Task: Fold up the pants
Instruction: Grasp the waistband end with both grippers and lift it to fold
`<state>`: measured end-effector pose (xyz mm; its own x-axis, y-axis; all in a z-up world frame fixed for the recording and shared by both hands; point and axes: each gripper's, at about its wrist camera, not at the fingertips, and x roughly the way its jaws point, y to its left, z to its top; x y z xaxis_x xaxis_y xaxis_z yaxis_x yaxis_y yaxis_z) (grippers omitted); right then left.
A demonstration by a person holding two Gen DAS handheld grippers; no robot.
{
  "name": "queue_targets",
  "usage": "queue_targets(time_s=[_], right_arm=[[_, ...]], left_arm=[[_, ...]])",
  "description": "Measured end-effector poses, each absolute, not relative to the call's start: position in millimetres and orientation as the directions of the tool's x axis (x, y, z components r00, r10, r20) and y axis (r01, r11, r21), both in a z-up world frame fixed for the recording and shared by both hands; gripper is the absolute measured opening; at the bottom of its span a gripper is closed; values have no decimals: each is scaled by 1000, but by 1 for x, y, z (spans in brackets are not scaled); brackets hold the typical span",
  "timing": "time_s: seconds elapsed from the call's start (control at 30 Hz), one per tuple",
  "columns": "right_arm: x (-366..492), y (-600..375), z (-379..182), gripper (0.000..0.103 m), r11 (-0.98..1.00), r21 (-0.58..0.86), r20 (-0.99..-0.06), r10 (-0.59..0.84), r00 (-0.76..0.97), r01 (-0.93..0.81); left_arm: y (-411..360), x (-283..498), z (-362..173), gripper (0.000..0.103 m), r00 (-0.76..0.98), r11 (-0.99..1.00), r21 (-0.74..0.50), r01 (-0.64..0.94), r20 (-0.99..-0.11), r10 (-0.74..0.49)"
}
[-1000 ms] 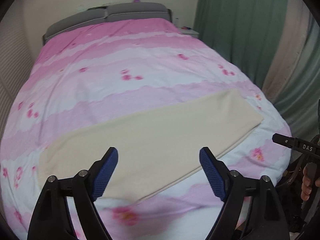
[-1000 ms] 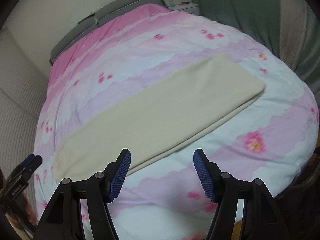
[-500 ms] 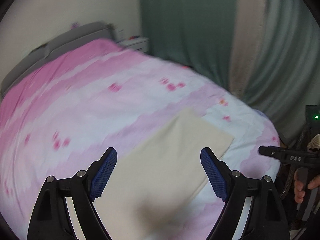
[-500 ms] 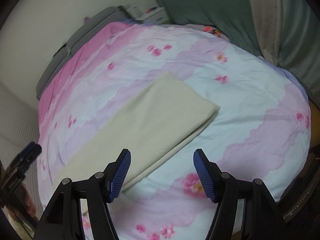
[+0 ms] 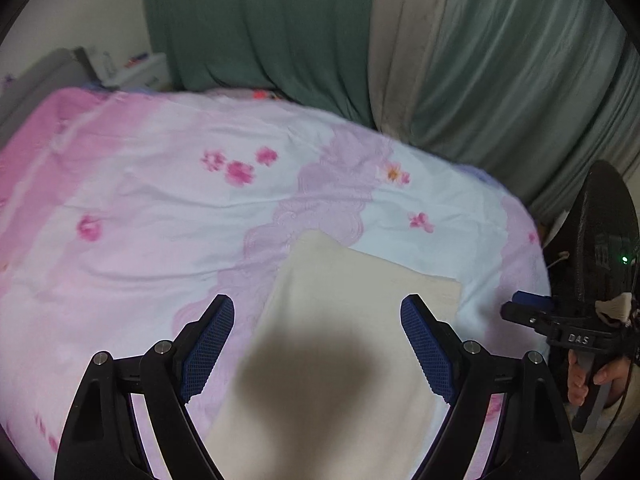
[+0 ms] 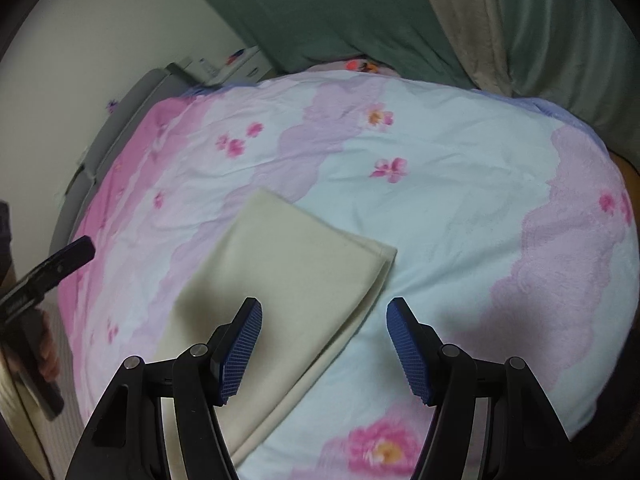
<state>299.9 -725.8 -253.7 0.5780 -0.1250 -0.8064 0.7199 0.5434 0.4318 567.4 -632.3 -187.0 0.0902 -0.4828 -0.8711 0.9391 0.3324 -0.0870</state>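
Note:
The cream pants point(image 5: 352, 320) lie flat on the bed, folded lengthwise into a long strip; they also show in the right wrist view point(image 6: 280, 280). My left gripper point(image 5: 318, 344) is open and empty, hovering above the strip near its right end. My right gripper point(image 6: 324, 344) is open and empty, above the strip's near edge close to that same end. The right gripper also shows at the right edge of the left wrist view point(image 5: 528, 308), beyond the pants' end. The left gripper shows at the left edge of the right wrist view point(image 6: 60, 260).
The pants rest on a pink, white and lilac flowered duvet point(image 5: 160, 200) covering the bed. Green and beige curtains point(image 5: 440, 60) hang behind the bed's far side. A grey headboard point(image 6: 132, 108) and a white nightstand point(image 5: 136, 68) stand at the left. A black fan point(image 5: 604, 248) stands at right.
Both grippers have swung to the right along the pants, from the strip's middle to its right end. Both stayed open and empty. The pants have not moved.

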Motion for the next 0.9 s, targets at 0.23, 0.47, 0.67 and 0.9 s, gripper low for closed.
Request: queue_targets(time_s=[0.23,0.47,0.67,0.9], right_arm=[[320,-747,-307,65,454,441,-834,-112,541,774],[328,-760,-344,64,405,436,-857,-86,509,804],[335,-771,-360,53,408,444,-857,-65,511,797],[336,-778,-373,50,404,489,-838,-30,546,773]], left_arm=[[-696,607,-256,85,6,291,-104,951,-935,-354],[-733,625,-309,83,-44,262,-115,958,-964,-264],[-755,630,-333,77,-93,237,-153,959,-965,-243],[-766,635,-357,77,-177,275,-238,932,-957,-230]])
